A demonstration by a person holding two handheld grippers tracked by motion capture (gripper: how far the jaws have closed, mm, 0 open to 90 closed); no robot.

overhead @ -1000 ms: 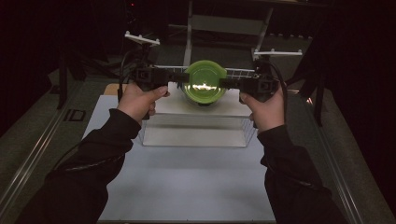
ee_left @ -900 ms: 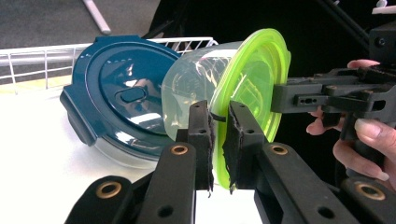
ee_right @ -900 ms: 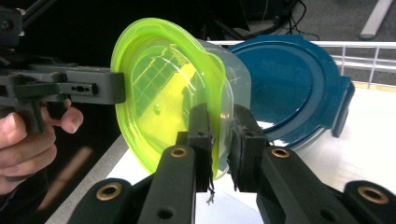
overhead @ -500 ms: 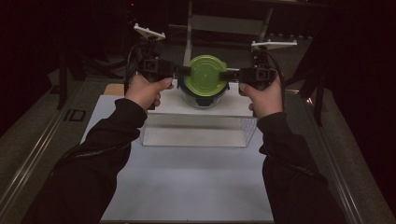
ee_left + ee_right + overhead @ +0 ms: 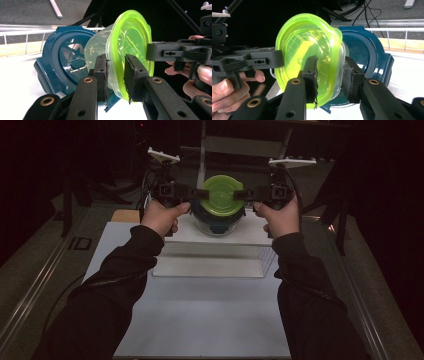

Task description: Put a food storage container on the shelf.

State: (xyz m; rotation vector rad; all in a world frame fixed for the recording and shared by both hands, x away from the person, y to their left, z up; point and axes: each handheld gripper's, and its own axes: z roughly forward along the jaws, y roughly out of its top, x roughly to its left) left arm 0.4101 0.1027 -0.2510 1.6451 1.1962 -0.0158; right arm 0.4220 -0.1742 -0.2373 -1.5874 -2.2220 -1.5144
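A: High view, left to right?
B: The left gripper (image 5: 199, 194) and right gripper (image 5: 241, 195) meet opposite edges of the green lid (image 5: 220, 195) on a clear container (image 5: 218, 224), above a white platform (image 5: 250, 236) on the tabletop (image 5: 200, 320).
A: What do the gripper views add?
B: Each gripper's jaws are clamped on the lid's rim, and a teal lid (image 5: 62, 60) lies behind the container. The high view hides it almost entirely beneath the container.
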